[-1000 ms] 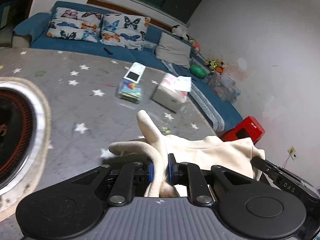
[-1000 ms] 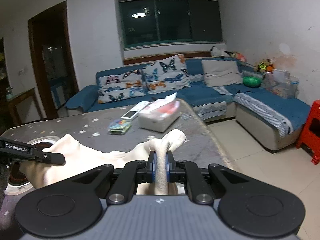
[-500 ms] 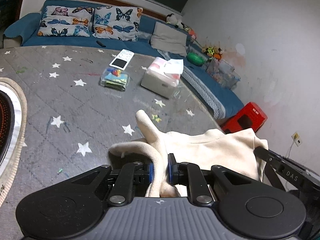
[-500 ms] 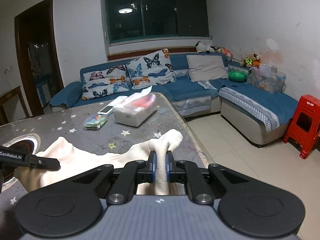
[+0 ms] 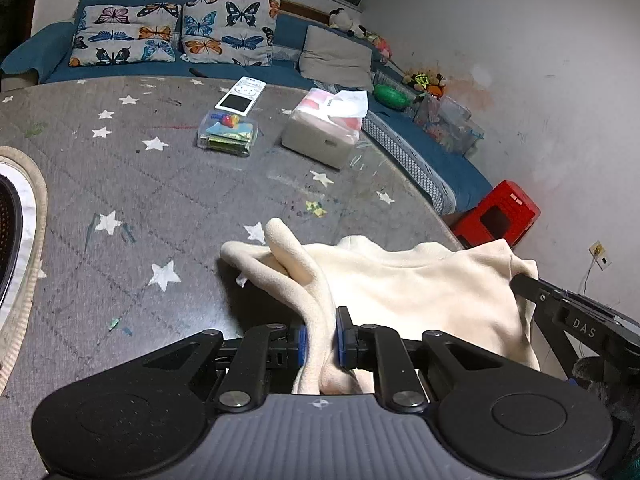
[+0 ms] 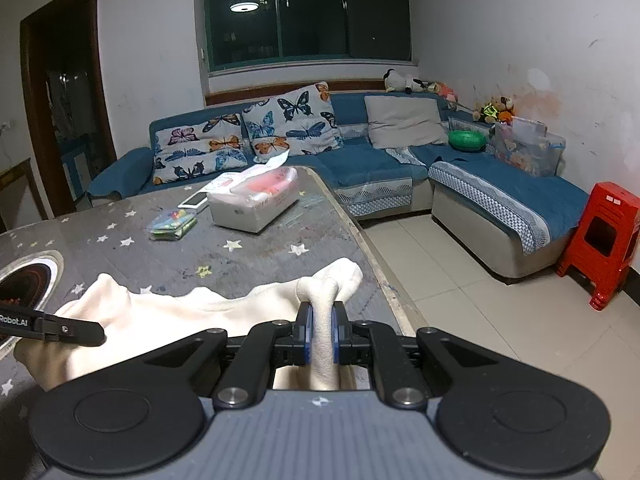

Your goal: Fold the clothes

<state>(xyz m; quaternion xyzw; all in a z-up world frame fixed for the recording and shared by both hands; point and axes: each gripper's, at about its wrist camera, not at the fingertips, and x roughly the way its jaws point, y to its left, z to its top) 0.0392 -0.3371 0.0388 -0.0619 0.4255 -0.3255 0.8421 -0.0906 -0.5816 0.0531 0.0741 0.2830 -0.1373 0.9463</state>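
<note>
1. While both grippers are held low over a grey table cover (image 5: 168, 184) printed with white stars, a cream fleece garment (image 5: 420, 292) hangs stretched between them near the table's right edge.
2. The garment is soft, plain and pale, with a slightly fuzzy nap. In the left wrist view its upper edge dips in a shallow curve between two raised corners, and a rounded flap of cloth pokes up just beyond the left gripper.
3. The left gripper (image 5: 320, 334) has its two blue-padded fingers squeezed onto a thick fold of the garment, with only cloth filling the narrow gap.
4. The right gripper (image 6: 320, 334) is likewise pinched tight on a bunched fold of the same garment (image 6: 172, 316), which rises above the fingers in a rounded knob.
5. In each wrist view, one dark finger of the other gripper shows at the edge of the picture, meeting the garment's far corner.
6. Farther back on the table sit a tissue box (image 5: 326, 128), a clear case of colourful items (image 5: 228, 132) and a white remote (image 5: 241, 95), all well apart from the garment.
7. A blue sofa (image 6: 360, 160) with butterfly cushions lines the walls, and a red stool (image 6: 604, 240) stands on the tiled floor.
</note>
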